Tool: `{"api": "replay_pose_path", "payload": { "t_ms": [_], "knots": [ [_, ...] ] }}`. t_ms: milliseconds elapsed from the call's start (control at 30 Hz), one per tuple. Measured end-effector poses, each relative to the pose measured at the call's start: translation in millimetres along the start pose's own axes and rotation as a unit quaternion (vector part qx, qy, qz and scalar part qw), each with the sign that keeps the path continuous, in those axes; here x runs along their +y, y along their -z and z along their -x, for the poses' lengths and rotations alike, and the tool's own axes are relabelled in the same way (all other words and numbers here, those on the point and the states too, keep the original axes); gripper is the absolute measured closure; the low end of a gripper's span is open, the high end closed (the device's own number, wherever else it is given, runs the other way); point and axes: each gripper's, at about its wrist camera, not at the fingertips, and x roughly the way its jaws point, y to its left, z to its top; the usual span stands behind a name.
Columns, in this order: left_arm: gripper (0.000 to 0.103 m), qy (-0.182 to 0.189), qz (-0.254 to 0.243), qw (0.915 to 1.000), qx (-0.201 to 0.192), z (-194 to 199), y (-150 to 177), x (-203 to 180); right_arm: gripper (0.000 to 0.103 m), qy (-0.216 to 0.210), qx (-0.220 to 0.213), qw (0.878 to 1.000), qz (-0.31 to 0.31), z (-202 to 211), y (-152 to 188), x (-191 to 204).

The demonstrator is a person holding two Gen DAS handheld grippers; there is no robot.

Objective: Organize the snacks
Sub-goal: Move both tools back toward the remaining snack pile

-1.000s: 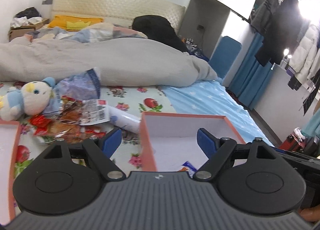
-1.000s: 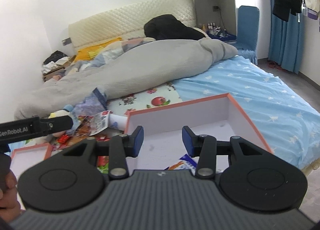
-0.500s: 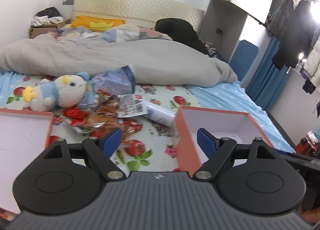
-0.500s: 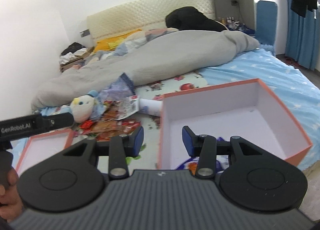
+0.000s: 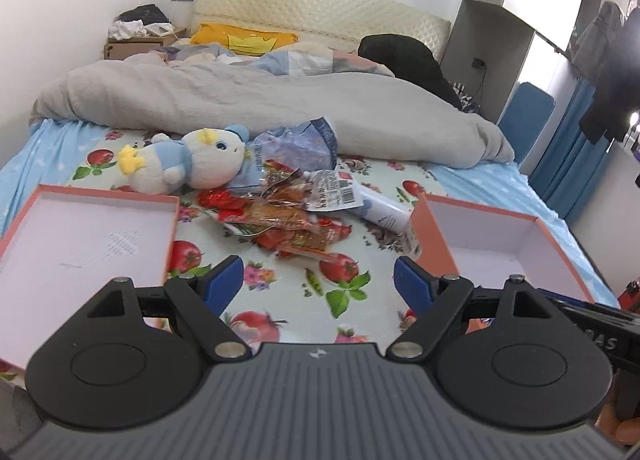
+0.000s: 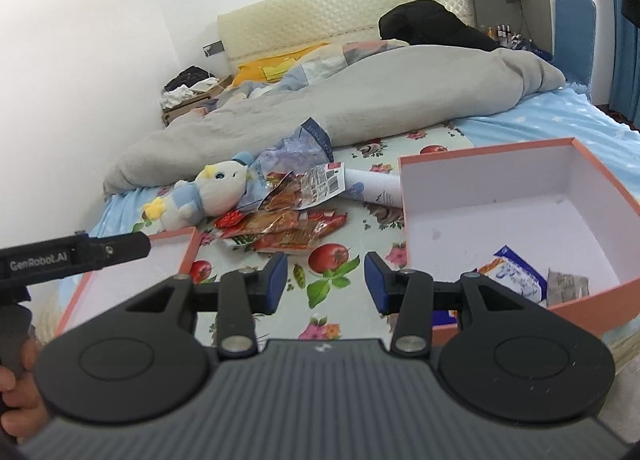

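Observation:
A heap of red and orange snack packets [image 5: 288,220] [image 6: 280,226] lies on the fruit-print sheet between two boxes, a white tube [image 5: 382,212] [image 6: 374,184] at its right edge. The deep orange box [image 5: 556,244] [image 6: 600,176] on the right holds a blue-and-white packet [image 6: 516,272] and a grey one [image 6: 568,286]. A shallow orange lid [image 5: 168,236] [image 6: 188,250] lies at the left. My left gripper [image 5: 318,284] hovers open short of the heap, nothing between its fingers. My right gripper [image 6: 326,278] stands partly open and empty, also short of the heap.
A blue-and-white plush toy [image 5: 188,164] [image 6: 204,196] and a crumpled bluish bag [image 5: 296,148] [image 6: 298,150] lie behind the snacks. A grey duvet [image 5: 248,96] covers the far bed. The other handle [image 6: 68,258] and a hand [image 6: 16,400] show at the left.
Both views have swung left: the deep box slid to the right, the snack heap and plush toy came to the centre, and the shallow lid came further into view. Neither gripper's jaws changed.

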Motion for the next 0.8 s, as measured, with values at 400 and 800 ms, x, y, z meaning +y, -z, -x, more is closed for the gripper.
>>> {"api": "replay_pose_path", "payload": {
  "t_ms": [400,800],
  "knots": [
    [0.019,-0.001,0.039,0.9992,0.010,-3.8,18.3,30.0,0.056,-0.005,0.031,0.999,-0.004,-6.8,19.1,19.9],
    [0.019,0.003,0.078,0.9968,0.017,-22.9,28.1,56.3,0.056,-0.002,0.054,0.999,0.001,-27.2,25.5,28.1]
  ]
}}
